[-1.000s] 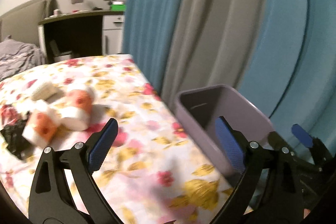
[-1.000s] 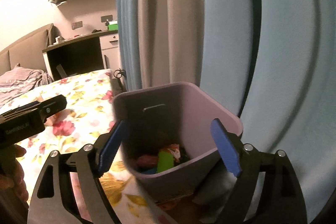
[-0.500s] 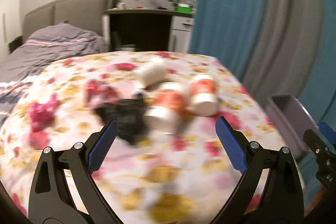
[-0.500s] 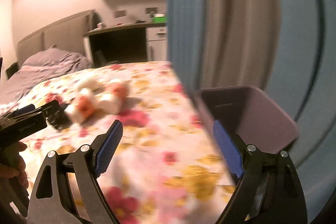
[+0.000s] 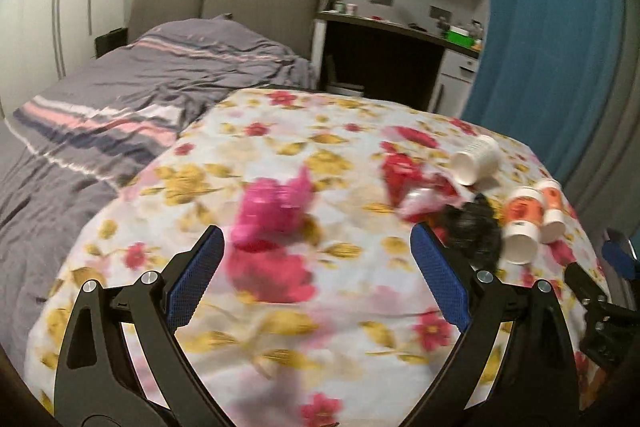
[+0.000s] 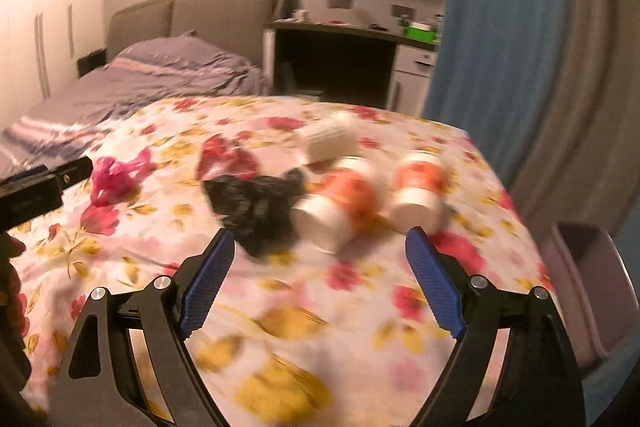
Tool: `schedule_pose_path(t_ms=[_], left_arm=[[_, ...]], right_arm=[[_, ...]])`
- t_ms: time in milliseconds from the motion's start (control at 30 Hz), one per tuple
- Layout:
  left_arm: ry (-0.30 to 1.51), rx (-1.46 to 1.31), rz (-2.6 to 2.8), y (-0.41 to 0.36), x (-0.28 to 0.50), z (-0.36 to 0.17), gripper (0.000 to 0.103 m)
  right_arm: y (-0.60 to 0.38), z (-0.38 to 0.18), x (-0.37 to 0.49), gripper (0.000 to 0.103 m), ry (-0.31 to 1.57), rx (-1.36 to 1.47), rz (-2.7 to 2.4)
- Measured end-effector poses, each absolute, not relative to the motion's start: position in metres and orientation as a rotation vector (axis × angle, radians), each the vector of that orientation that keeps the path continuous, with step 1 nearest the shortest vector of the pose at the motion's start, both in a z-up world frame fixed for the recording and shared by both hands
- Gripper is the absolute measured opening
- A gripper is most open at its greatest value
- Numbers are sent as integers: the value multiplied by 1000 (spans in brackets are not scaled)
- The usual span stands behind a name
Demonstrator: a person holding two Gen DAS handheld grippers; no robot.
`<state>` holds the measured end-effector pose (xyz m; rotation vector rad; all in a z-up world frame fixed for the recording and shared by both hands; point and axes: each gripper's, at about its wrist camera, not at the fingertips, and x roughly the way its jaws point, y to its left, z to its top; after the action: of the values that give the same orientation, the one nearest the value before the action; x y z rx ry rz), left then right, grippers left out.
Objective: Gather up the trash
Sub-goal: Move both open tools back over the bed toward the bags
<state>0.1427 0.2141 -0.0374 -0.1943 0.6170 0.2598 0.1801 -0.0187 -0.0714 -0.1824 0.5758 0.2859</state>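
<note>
Trash lies on a floral tablecloth [image 5: 320, 307]. A crumpled pink wrapper [image 5: 272, 215] sits just beyond my open, empty left gripper [image 5: 318, 277]. Further right lie a red wrapper [image 5: 404, 175], a black crumpled bag [image 5: 478, 227], a white cup [image 5: 476, 161] and two orange-and-white cups [image 5: 524, 223]. My right gripper [image 6: 320, 279] is open and empty, just short of the black bag [image 6: 256, 207] and the two orange cups [image 6: 340, 203]. The white cup [image 6: 330, 139], red wrapper [image 6: 226, 157] and pink wrapper [image 6: 116, 177] lie behind. The purple bin [image 6: 588, 275] stands at the table's right edge.
A bed with a grey striped duvet [image 5: 140, 87] lies left of the table. A dark desk [image 5: 380, 63] and shelves stand at the back wall. Blue and grey curtains [image 6: 520, 47] hang on the right. The left gripper's body [image 6: 36, 191] shows at the right view's left edge.
Both grippers have swung left, away from the purple bin and toward the trash on the table. Both stay open and empty.
</note>
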Motion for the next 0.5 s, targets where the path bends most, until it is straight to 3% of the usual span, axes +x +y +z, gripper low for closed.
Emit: schedule_pose_path(t_ms=[333, 500], left_arm=[[643, -204, 316, 259, 145, -49, 93], [677, -214, 309, 267, 160, -58, 93]], right_arm=[[27, -98, 222, 71, 661, -224, 322], [35, -112, 231, 54, 705, -256, 323]])
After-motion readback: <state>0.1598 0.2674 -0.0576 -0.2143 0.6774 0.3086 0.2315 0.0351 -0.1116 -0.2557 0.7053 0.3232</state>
